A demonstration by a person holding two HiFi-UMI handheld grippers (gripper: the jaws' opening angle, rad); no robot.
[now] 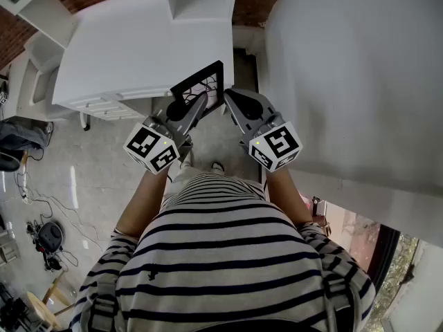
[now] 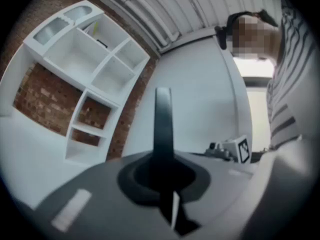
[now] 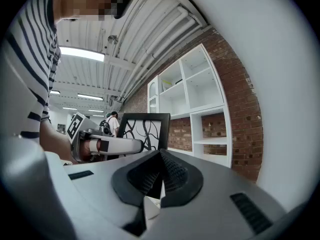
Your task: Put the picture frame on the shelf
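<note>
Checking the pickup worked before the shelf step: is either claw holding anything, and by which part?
The left claw grips the picture frame by the black border along one edge. The right claw is shut and empty.

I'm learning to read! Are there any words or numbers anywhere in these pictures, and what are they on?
No words or numbers can be read anywhere.
Left marker cube and right marker cube: black-and-white square patterns only, no letters.
Picture frame: black swirly lines, no writing.
</note>
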